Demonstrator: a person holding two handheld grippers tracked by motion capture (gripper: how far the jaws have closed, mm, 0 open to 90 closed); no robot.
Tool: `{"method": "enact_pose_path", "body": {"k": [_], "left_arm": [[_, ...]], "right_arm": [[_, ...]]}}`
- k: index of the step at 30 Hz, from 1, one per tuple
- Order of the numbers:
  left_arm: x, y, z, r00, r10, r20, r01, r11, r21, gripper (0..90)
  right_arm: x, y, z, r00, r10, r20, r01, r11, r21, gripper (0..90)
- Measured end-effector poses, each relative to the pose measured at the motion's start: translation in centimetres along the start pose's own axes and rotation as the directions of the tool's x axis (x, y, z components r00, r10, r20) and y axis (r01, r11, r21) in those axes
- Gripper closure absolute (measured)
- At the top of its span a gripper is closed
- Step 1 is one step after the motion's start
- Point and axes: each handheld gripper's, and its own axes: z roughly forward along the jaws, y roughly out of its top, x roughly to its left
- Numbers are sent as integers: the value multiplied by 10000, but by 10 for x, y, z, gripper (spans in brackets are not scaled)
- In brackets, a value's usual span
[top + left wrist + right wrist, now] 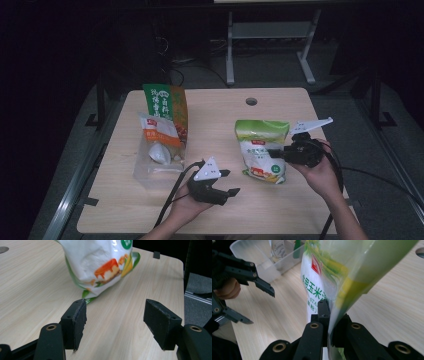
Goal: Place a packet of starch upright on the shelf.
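place: lab/test room | evidence: bare wood-top table (pixel 150 210), metal frame legs (pixel 230 55) behind, dark walls, floor cables (pixel 172 60)

Table (pixel 150 210): pale wood-look top, matt, smooth. Green-white bag (pixel 262 150): glossy plastic film, crinkled. Clear tub (pixel 150 172): frosted plastic. Left gripper (pixel 115 320) pads: black, matt, rough foam-like.

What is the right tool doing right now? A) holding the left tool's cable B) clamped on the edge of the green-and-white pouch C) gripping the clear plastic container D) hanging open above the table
B: in the right gripper view the right tool has its jaws pinched shut on the edge of the green-and-white pouch, and the high view shows it at that pouch's right side, while the left tool stands open with nothing between its jaws.
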Motion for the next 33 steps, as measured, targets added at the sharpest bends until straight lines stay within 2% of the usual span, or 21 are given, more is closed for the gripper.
{"method": "enact_pose_path", "body": {"k": [4,6,7,12,15,22,25,28,33], "left_arm": [[-2,-6,-4,10000,-80,-31,80,10000,-17,328],[-4,-9,-6,10000,-58,-75,58,10000,-39,326],[-4,-10,-8,10000,25,-96,-24,9999,122,323],[-6,-15,-13,9999,80,-153,-79,10000,42,313],[-8,-19,-15,10000,-47,-83,47,10000,83,300],[-11,-23,-21,9999,116,-76,-114,9997,231,289],[-12,-25,-23,10000,-23,-84,24,9999,131,284],[-11,-27,-24,9998,167,-136,-165,9998,120,284],[-11,-29,-26,9998,94,-166,-93,9999,70,284]], "right_arm": [[5,10,4,9999,-65,-125,65,10000,10,869],[7,15,6,9997,-138,-178,138,9999,0,869],[8,18,7,9995,-239,-197,239,9997,-3,869],[15,31,12,9987,-406,-298,405,9992,-31,869],[18,39,15,9977,-498,-454,497,9988,-39,869],[27,54,23,9959,-687,-591,682,9976,-107,869],[29,61,28,9947,-749,-701,739,9971,-160,869],[31,67,33,9937,-755,-829,745,9971,-154,869],[37,77,40,9919,-911,-884,901,9958,-144,870]]}}
